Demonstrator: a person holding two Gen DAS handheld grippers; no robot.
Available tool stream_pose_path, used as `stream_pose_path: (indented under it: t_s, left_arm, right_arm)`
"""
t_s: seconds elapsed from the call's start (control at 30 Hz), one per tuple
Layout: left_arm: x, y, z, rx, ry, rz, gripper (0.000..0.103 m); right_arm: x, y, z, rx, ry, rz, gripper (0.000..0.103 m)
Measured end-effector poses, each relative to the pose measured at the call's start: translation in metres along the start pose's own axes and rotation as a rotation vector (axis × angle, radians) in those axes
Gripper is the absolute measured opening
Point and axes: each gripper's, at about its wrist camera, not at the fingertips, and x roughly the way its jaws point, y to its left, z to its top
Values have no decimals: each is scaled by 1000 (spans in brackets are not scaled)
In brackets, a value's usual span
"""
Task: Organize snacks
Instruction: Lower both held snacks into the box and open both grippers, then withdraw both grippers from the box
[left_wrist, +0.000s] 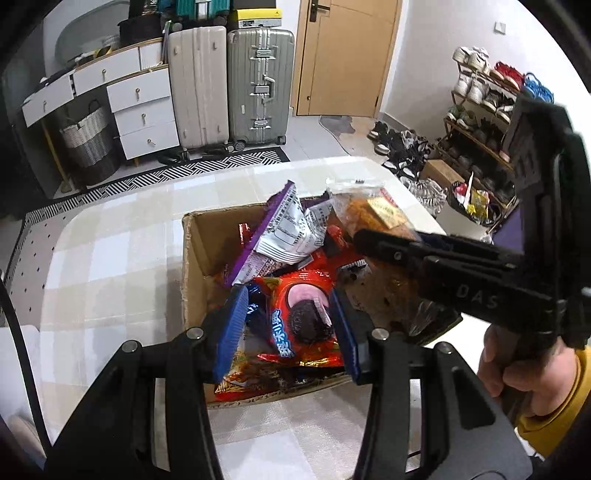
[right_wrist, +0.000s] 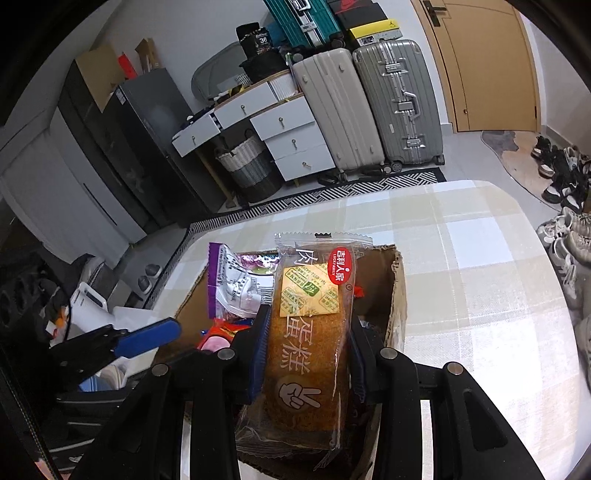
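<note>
Left wrist view: the left gripper (left_wrist: 288, 328) has its blue-padded jaws pressed on both sides of a red Oreo packet (left_wrist: 301, 314), holding it over the near end of an open cardboard box (left_wrist: 192, 258). The box stands on the checked surface (left_wrist: 110, 258), toward its far right corner, and is crowded with snack packets: a purple-and-white bag (left_wrist: 280, 229) leans upright at the far end, and red wrappers lie below it. From the right, a hand (left_wrist: 517, 365) in a yellow sleeve carries the right gripper (left_wrist: 364, 240), its black fingers closed on a clear-wrapped meat floss cake (left_wrist: 373, 214) above the box's right side.

Right wrist view: the right gripper (right_wrist: 306, 354) has its jaws clamped on the long sides of the meat floss cake (right_wrist: 308, 332), which lies lengthwise between them, its red round logo at the far end. The cake is over the cardboard box (right_wrist: 397, 295), hiding much of the inside. The purple-and-white bag (right_wrist: 236, 280) stands to the cake's left in the box. A blue pad of the left gripper (right_wrist: 147, 338) shows at the left, beside the box's left wall. The surface (right_wrist: 480, 258) extends to the right of the box.
</note>
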Motion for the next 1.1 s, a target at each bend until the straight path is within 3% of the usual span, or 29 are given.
stream_pose_path:
  t_s: [0.2,0.47,0.6,0.67,0.8,1.1]
  left_arm:
    - [-11,8,-4,-23,2,16,44]
    - [-12,16,-9,-47,8,17,54]
    - [-21,17,-10,-60,-8,23,59]
    - [-27,16,-11,-67,-18,35,67]
    - [-49,12,-13,-71,-42,49,68]
    - [-131,-17,-27,-50,-144,104,79]
  right_arm:
    - [7,11,-1,-31,46,-1,38]
    - [-3,23,-5,-117,50,-93,50]
    - [-19,21,-7,-109,17,-110,52]
    - [-31,21,-7,-110,-8,-117,52]
    - [-59,29,-9,-147,-63,-103,52]
    - [-133,68,-31,-236,-180,-94,52]
